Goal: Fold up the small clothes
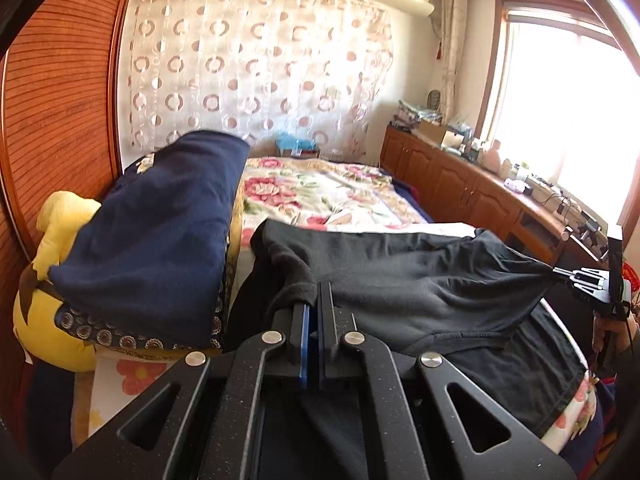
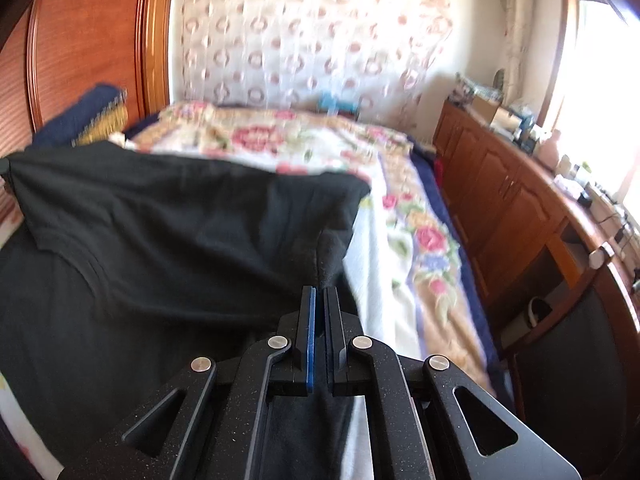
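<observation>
Ahead: flower-printed blanket on the bed [image 2: 404, 240], flat and bare out to the patterned sheer curtain [image 1: 256, 64]; free passage over this surface. Near zone taken up by the black fleece garment [image 1: 420, 280], stretched between the left gripper [image 1: 314, 300] and the right gripper [image 2: 319, 300], both clamped on its edge; slack folds draped below, covering the blanket near the grippers. Left side blocked by a navy-blue folded cloth [image 1: 160, 232] resting on a yellow plush toy [image 1: 60, 240], both close against the reddish slatted wooden panel [image 1: 60, 100]. Right side closed off by low brown wooden cabinets [image 2: 500, 200] with a cluttered top, just beside the bed edge.
</observation>
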